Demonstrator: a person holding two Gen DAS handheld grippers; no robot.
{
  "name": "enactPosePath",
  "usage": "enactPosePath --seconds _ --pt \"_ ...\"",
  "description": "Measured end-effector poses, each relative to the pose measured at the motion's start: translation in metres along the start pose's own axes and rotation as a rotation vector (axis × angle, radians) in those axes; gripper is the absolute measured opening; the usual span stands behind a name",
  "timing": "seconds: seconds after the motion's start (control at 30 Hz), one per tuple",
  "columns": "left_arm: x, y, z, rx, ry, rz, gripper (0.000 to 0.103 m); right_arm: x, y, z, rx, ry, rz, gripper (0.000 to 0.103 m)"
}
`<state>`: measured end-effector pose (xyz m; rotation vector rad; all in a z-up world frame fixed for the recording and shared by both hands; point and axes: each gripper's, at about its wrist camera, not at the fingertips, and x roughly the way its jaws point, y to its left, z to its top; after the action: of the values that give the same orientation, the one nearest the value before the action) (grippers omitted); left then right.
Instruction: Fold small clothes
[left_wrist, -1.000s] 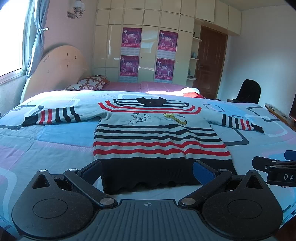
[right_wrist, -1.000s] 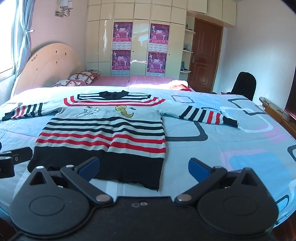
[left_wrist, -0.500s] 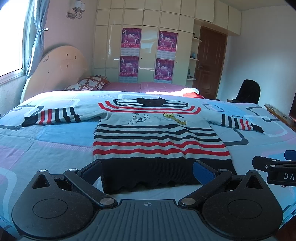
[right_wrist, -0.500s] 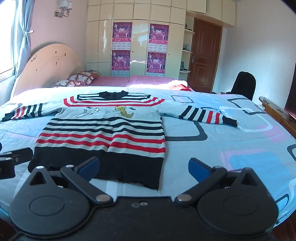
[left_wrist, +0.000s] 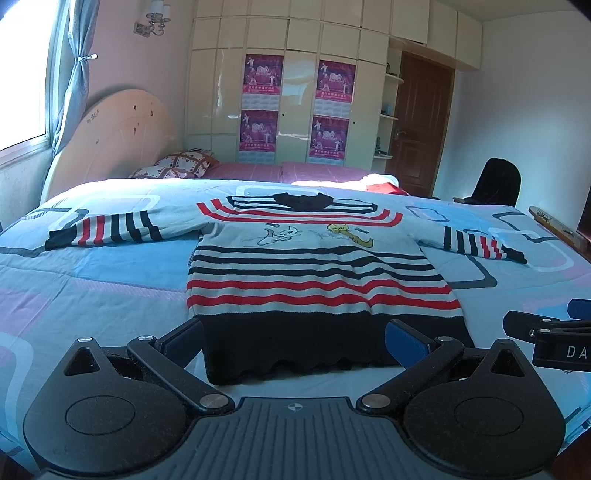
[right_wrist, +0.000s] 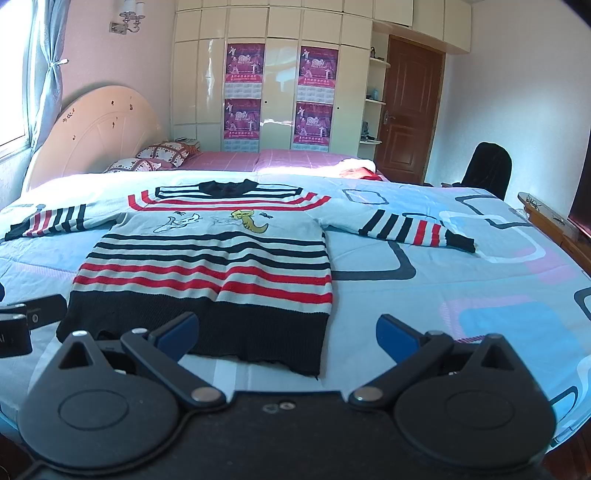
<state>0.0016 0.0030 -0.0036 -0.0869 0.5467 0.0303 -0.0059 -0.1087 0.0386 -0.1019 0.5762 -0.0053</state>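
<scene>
A striped sweater (left_wrist: 314, 273) lies flat and face up on the bed (left_wrist: 92, 280), on a blue quilt with pale square outlines. Its 2 sleeves are spread out to either side, the black collar points toward the far wardrobe (left_wrist: 295, 96), and the black hem is nearest the cameras. 2 cartoon cats show on the chest.

The left hand-held gripper (left_wrist: 293, 341) is released, its blue pads wide apart, low over the near edge of the bed. In the left wrist view the hem sits between its 2 fingers; the pictures do not show whether they touch the cloth. The right hand-held gripper (right_wrist: 288, 334) is also spread wide and grasps nothing. In its own view the hem's right corner lies between its fingers, with bare quilt under the right finger (right_wrist: 397, 332). Each gripper shows at the edge of the other's view, just beside it.

A headboard (right_wrist: 92, 136), 2 patterned pillows (right_wrist: 168, 150), 4 magenta posters, a brown door (right_wrist: 408, 110) and a black chair (right_wrist: 487, 168) stand beyond.
</scene>
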Motion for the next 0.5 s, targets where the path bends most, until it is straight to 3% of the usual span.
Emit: enactPosePath --seconds 0.37,0.5 --pt "0.0 -0.001 0.001 0.007 -0.003 0.005 0.103 0.001 -0.004 0.001 0.005 -0.01 -0.013 0.103" --pt "0.01 0.011 0.018 -0.049 -0.04 -0.039 0.103 0.005 -0.027 0.01 0.043 -0.051 -0.021 0.103"
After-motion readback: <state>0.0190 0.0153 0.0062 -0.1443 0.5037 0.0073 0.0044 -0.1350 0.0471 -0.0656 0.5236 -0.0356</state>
